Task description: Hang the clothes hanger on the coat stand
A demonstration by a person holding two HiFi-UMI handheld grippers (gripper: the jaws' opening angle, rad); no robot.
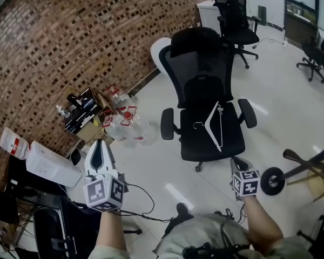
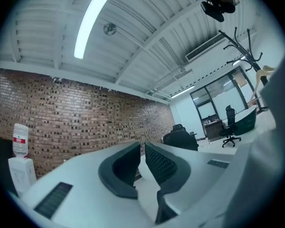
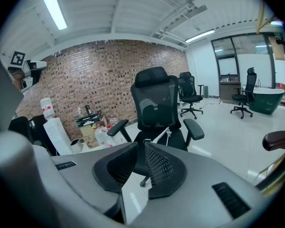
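Observation:
A white clothes hanger (image 1: 216, 124) lies across the seat of a black office chair (image 1: 205, 80); the right gripper view shows the hanger (image 3: 160, 136) just beyond the jaws. The coat stand (image 1: 291, 171) rises at the right, with its round base (image 1: 272, 181) on the floor. In the left gripper view the coat stand (image 2: 242, 49) carries a wooden hanger (image 2: 265, 70). My right gripper (image 1: 237, 159) points at the chair from the near side, slightly open (image 3: 141, 148) and empty. My left gripper (image 1: 99, 143) is off to the left, with its jaws almost together (image 2: 142, 148) and empty.
Several water bottles (image 1: 124, 125) and boxes sit by the brick wall (image 1: 70, 36). A white water dispenser (image 1: 48, 163) stands at the left. More black chairs (image 1: 235, 15) are at the back. Cables (image 1: 146, 198) trail on the white floor near my feet.

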